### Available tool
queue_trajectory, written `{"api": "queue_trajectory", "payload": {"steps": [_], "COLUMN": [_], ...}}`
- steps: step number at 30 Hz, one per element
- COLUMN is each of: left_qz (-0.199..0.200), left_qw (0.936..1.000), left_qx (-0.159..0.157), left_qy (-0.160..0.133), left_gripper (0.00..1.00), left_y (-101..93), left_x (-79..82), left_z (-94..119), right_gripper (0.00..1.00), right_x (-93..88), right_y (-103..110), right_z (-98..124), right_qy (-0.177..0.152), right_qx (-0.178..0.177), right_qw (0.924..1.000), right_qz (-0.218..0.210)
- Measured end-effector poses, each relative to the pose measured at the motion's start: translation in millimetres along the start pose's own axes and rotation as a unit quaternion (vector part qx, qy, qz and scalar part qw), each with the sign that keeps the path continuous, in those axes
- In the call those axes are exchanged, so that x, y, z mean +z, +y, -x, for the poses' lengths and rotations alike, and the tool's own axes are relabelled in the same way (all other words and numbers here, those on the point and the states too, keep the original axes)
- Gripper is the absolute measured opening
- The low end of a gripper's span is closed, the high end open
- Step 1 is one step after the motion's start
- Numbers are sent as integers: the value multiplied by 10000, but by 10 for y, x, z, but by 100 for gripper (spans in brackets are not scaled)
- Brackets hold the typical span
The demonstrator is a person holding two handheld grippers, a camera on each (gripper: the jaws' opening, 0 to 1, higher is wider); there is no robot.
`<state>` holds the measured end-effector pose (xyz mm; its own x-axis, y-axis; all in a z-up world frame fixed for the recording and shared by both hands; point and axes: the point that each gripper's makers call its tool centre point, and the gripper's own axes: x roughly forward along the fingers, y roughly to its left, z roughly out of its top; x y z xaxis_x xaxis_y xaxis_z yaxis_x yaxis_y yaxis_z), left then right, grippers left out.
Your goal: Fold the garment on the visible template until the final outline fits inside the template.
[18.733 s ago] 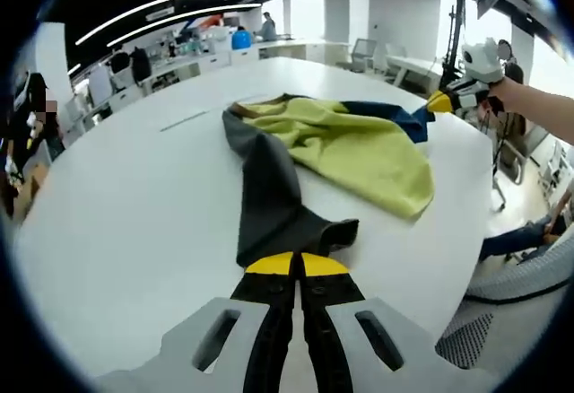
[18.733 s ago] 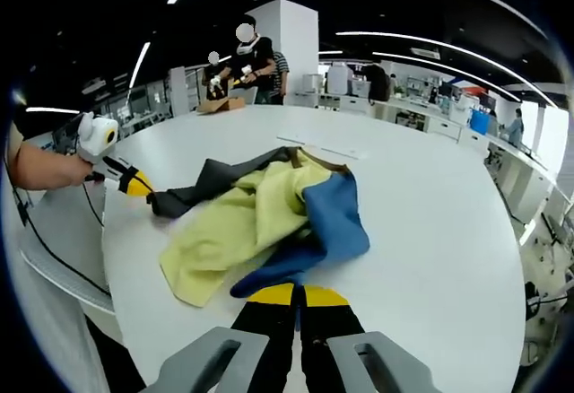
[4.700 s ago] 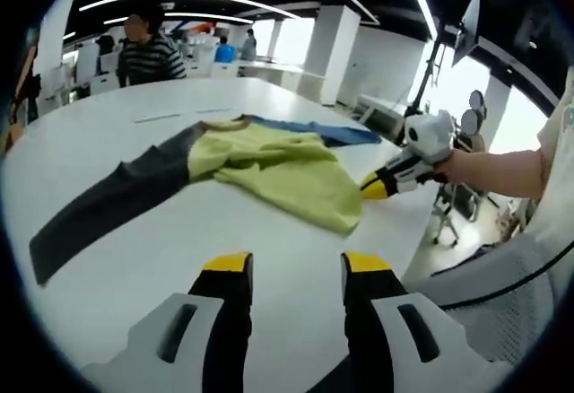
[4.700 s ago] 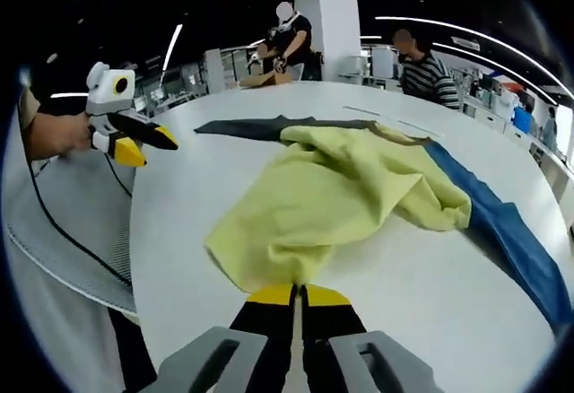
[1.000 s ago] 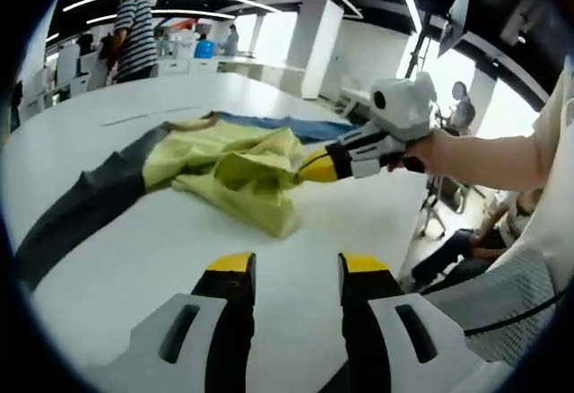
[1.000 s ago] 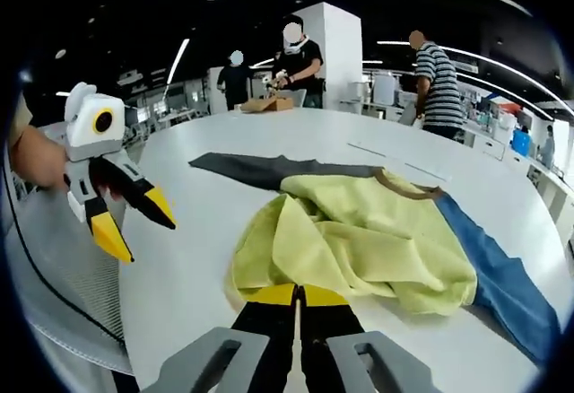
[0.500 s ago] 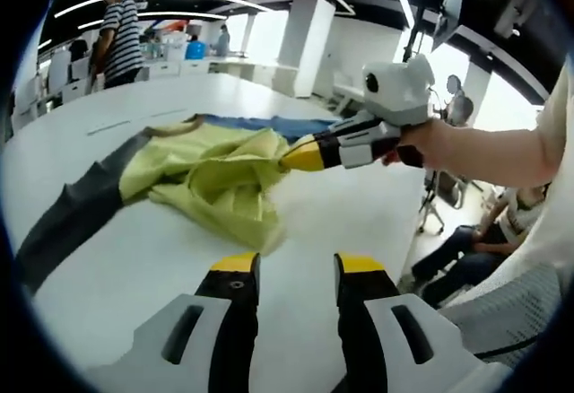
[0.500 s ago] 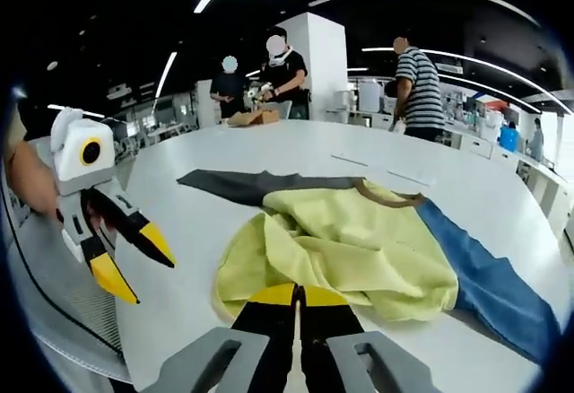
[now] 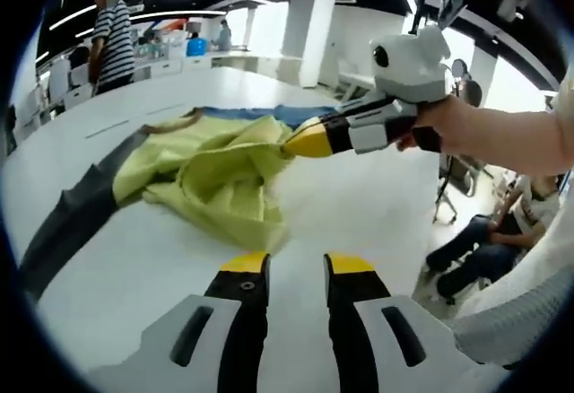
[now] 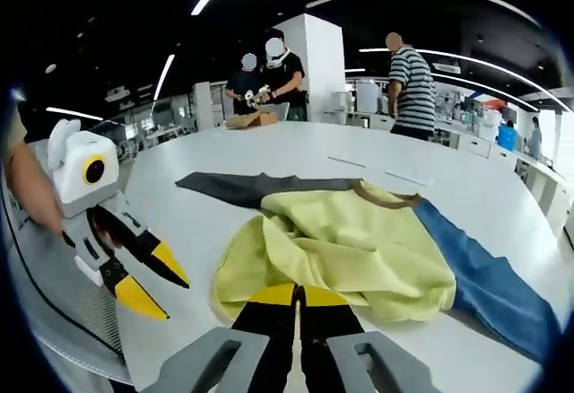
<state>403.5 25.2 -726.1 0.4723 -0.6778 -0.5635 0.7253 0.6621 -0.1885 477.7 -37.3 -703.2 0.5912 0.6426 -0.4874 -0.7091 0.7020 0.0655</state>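
The garment lies crumpled on the white table [image 9: 377, 205]: a yellow body [image 9: 215, 178], a dark grey sleeve [image 9: 63, 222] and a blue sleeve [image 9: 269, 113]. In the right gripper view the yellow body [image 10: 350, 249] sits between the grey sleeve [image 10: 242, 187] and the blue sleeve [image 10: 489, 290]. My right gripper [image 10: 296, 296] is shut on the yellow hem, which it holds doubled back over the body; it comes into the left gripper view from the right [image 9: 309, 144]. My left gripper [image 9: 298, 266] hovers open just off the garment's near edge, and it appears at the left [image 10: 154, 280].
A person in a striped shirt [image 10: 413, 79] stands beyond the table, and two more people [image 10: 265, 74] are further back. Someone sits off the table's edge [image 9: 489, 249]. Thin marks [image 10: 359, 161] lie on the tabletop past the garment. Desks and pillars fill the background.
The right gripper has kept its hold on the yellow hem and carried it a little further over the body. The left gripper's jaws have narrowed while staying open.
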Motion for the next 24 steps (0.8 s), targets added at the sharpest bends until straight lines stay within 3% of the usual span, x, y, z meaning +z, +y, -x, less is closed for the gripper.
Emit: {"api": "queue_trajectory", "payload": {"steps": [8,24], "left_qz": [276,423], "left_qw": [9995,9977], "left_qx": [127,493], "left_qy": [91,201], "left_gripper": [18,15], "left_y": [61,223], "left_x": [-37,-49], "left_z": [-102,-240], "right_gripper": [0,0], "right_x": [3,-7], "right_y": [-3,-36], "right_z": [3,20], "right_qy": [-4,-8], "right_qx": [-14,-43], "right_qw": [10000,10000], "right_qz": [1,-21]}}
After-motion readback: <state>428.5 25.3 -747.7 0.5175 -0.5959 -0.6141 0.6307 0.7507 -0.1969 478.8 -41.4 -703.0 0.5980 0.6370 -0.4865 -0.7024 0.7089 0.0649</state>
